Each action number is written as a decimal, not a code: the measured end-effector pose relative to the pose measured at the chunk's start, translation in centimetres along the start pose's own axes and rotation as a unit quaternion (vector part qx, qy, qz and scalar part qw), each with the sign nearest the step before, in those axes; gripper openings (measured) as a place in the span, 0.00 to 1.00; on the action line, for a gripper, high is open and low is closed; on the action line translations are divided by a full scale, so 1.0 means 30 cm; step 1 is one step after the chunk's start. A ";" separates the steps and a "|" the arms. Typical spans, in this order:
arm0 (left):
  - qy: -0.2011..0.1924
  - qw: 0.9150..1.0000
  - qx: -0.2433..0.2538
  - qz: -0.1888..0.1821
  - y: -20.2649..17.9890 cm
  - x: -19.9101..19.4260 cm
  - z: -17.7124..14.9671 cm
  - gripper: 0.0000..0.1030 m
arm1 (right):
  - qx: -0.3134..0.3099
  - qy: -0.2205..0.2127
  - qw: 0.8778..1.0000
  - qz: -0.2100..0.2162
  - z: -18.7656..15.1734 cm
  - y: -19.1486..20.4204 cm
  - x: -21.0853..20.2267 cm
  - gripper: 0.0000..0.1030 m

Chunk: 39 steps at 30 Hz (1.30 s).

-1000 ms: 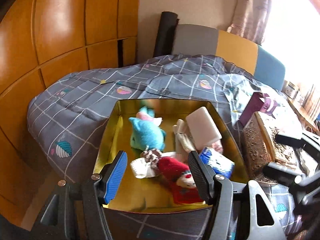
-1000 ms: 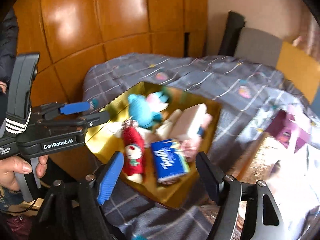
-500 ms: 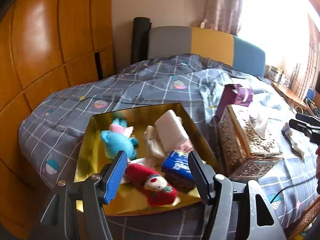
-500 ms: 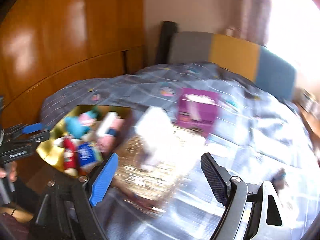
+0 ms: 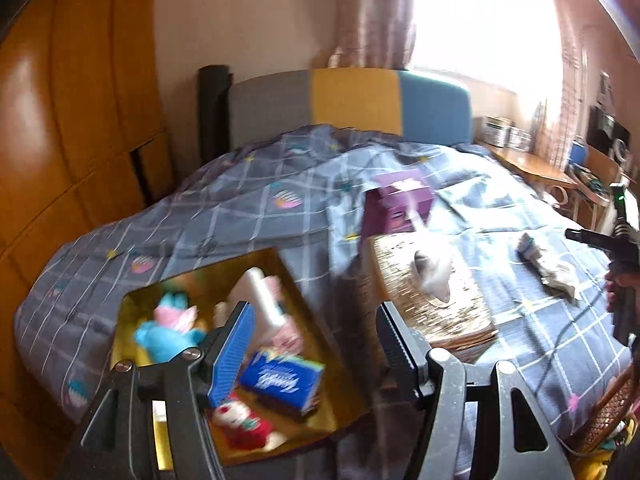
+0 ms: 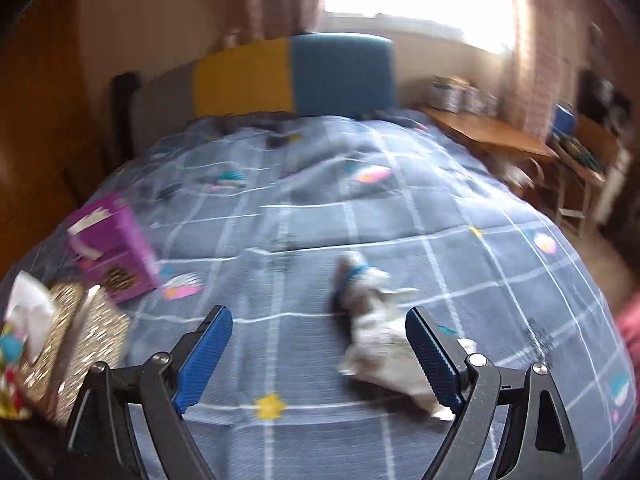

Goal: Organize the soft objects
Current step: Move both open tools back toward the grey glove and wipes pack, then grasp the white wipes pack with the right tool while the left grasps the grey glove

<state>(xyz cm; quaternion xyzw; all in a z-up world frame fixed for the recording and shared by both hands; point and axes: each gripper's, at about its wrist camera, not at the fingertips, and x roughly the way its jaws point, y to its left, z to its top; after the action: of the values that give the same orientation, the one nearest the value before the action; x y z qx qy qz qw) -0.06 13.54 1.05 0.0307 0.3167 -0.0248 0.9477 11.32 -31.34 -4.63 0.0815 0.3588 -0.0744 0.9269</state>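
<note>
One crumpled grey-white soft toy (image 6: 376, 332) lies on the bed (image 6: 280, 208), long axis running away, just ahead-right of the right tongs (image 6: 318, 356), whose jaws have just been opening, empty; left tongs (image 5: 316, 352) wide, empty, farther off.

open left claw (image 5: 316, 346) over gold box (image 5: 276, 258) of soft toys (image 5: 168, 336)

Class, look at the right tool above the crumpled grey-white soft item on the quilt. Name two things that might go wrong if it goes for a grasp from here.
1. The crumpled soft item lies off-centre, close to one finger of the open right tool, whose jaws have just been opening; closing now might catch only an edge.
2. It lies flat on the quilt, so the fingers could pinch bedding with it.
</note>
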 end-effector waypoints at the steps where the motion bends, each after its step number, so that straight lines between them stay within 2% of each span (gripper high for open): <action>1: -0.001 1.000 0.003 -0.005 -0.018 0.003 0.011 0.62 | 0.027 -0.001 1.000 -0.009 -0.005 -0.059 0.015 0.87; 3: -0.004 1.000 0.011 -0.025 -0.068 0.007 0.034 0.62 | 0.096 0.015 0.995 -0.019 -0.028 -0.172 0.044 0.87; 4: -0.005 0.999 0.014 -0.034 -0.089 0.010 0.045 0.62 | 0.142 0.031 0.989 -0.017 -0.033 -0.228 0.058 0.87; 5: -0.006 0.999 0.020 -0.043 -0.116 0.015 0.057 0.62 | 0.187 0.027 0.982 -0.002 -0.039 -0.278 0.058 0.87; 7: -0.007 0.998 0.037 -0.057 -0.179 0.028 0.078 0.62 | 0.234 0.030 0.972 0.008 -0.052 -0.340 0.066 0.88; 10: -0.002 0.995 0.056 -0.084 -0.261 0.044 0.093 0.62 | 0.250 0.054 0.967 0.006 -0.068 -0.357 0.093 0.88; 13: 0.003 0.991 0.075 -0.112 -0.344 0.051 0.097 0.62 | 0.217 0.076 0.973 0.015 -0.073 -0.304 0.119 0.92; 16: 0.007 0.987 0.087 -0.134 -0.402 0.055 0.088 0.62 | 0.203 0.103 0.973 0.033 -0.085 -0.264 0.150 0.95; 18: 0.015 0.985 0.093 -0.148 -0.431 0.060 0.079 0.62 | 0.170 0.088 0.981 -0.001 -0.085 -0.240 0.134 0.95; 19: 0.020 0.983 0.097 -0.155 -0.448 0.063 0.074 0.62 | 0.147 0.079 0.986 -0.008 -0.081 -0.226 0.126 0.96; 20: 0.024 0.981 0.102 -0.160 -0.458 0.064 0.068 0.62 | 0.121 0.082 0.989 0.005 -0.078 -0.206 0.127 0.98; 22: 0.035 0.978 0.115 -0.172 -0.480 0.072 0.060 0.62 | 0.052 0.121 0.991 0.021 -0.061 -0.158 0.151 0.98; 24: 0.038 0.976 0.120 -0.177 -0.497 0.081 0.054 0.62 | -0.051 0.146 0.988 0.022 -0.049 -0.094 0.158 0.98; 27: 0.045 0.974 0.116 -0.187 -0.513 0.095 0.058 0.62 | -0.205 0.174 0.963 0.008 -0.064 -0.015 0.187 0.99; 30: 0.048 0.973 0.114 -0.196 -0.529 0.099 0.066 0.62 | -0.291 0.208 0.934 -0.003 -0.088 0.011 0.240 0.99; 33: 0.051 0.971 0.118 -0.199 -0.544 0.105 0.075 0.62 | -0.336 0.217 0.916 -0.018 -0.095 0.015 0.285 0.99; 38: 0.056 0.969 0.120 -0.207 -0.569 0.117 0.084 0.62 | -0.356 0.243 0.902 0.005 -0.103 0.004 0.325 0.99; 39: 0.058 0.969 0.120 -0.210 -0.576 0.119 0.086 0.62 | -0.357 0.245 0.901 0.005 -0.108 -0.003 0.327 0.96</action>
<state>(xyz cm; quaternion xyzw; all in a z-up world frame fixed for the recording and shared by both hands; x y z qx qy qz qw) 3.20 -3.97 0.22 0.0786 0.3653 -0.2590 0.8907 16.36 -31.53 -13.66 -0.2373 0.5771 0.0856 0.7767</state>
